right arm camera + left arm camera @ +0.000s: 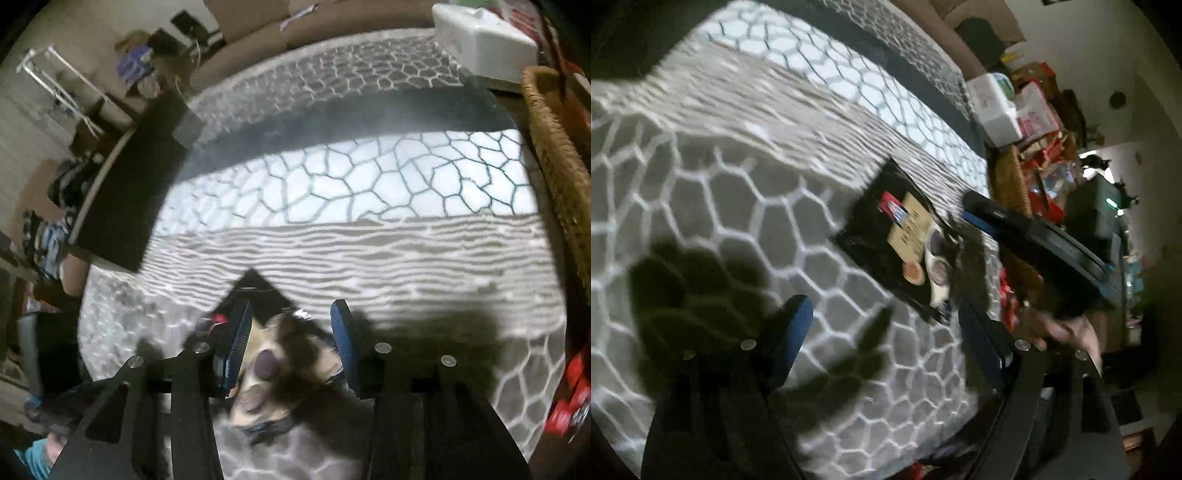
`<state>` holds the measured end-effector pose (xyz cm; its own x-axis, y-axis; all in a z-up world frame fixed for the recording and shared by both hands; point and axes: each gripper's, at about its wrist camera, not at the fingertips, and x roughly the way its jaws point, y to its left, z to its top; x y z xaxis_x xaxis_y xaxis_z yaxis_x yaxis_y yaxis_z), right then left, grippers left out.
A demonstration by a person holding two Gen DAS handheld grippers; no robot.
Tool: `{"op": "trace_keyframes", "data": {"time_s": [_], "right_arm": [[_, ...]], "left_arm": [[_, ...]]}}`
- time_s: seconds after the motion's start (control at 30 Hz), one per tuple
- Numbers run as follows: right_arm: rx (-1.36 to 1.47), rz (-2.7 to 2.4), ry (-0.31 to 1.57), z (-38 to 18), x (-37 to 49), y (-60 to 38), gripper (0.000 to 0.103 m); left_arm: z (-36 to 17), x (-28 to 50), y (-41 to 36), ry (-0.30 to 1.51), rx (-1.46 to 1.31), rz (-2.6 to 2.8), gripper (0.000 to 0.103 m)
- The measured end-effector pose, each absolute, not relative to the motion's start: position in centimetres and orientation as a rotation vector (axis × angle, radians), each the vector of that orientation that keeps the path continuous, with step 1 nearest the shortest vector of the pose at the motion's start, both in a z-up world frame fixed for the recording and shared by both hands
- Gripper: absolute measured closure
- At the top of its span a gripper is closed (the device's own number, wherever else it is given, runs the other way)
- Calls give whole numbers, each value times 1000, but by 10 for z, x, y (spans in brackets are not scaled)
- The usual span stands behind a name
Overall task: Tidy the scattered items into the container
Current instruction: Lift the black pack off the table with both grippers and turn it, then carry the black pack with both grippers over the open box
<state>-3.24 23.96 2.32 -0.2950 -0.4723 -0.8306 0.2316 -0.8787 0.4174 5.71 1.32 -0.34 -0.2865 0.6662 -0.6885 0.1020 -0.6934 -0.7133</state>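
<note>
A flat black card pack [871, 236] with a tan label and round coin-like discs lies on the honeycomb-patterned surface [738, 206]. My left gripper [886, 336] hangs open in front of the pack, with only the patterned surface between its blue pads. My right gripper [291, 334] stands open right over the pack [266, 365]; its blue pads straddle the label end and do not press on it. From the left wrist view the right gripper [975, 208] reaches in from the right, over the pack's far end. A wicker basket [554, 166] stands at the right edge.
A white box [480, 33] sits behind the basket [1008, 177]. Red packets [569, 391] lie near the right rim. A dark low bench [122, 192] and household clutter stand at the left. A hand [1071, 332] holds the right gripper.
</note>
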Motion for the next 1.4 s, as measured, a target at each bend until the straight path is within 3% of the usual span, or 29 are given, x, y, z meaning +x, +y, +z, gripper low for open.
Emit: {"op": "trace_keyframes", "data": {"time_s": [0.27, 0.67, 0.87, 0.97, 1.03, 1.13, 1.33, 1.37, 1.4], "right_arm": [[1521, -2159, -300, 9, -24, 237, 56], [1557, -1968, -470, 3, 26, 227, 56], [1560, -2032, -510, 5, 34, 227, 57], [1561, -2033, -506, 4, 34, 226, 57], [1557, -2039, -499, 4, 33, 224, 57], [1551, -2044, -487, 4, 32, 221, 56], [1534, -2016, -523, 1, 33, 225, 56], [1536, -2012, -529, 1, 33, 226, 56], [1542, -2008, -538, 0, 33, 228, 57]], "left_arm": [[-2, 45, 34, -904, -1586, 2049, 20], [-3, -9, 28, -877, -1609, 2057, 20], [-6, 7, 25, -853, -1596, 2004, 20], [-5, 14, 22, -855, -1576, 2005, 28], [-7, 14, 23, -833, -1587, 2017, 46], [-10, 14, 21, -919, -1573, 1978, 61], [-15, 13, 32, -994, -1541, 1940, 64], [-17, 13, 32, -995, -1540, 1953, 70], [-17, 13, 32, -1000, -1533, 1961, 83]]}}
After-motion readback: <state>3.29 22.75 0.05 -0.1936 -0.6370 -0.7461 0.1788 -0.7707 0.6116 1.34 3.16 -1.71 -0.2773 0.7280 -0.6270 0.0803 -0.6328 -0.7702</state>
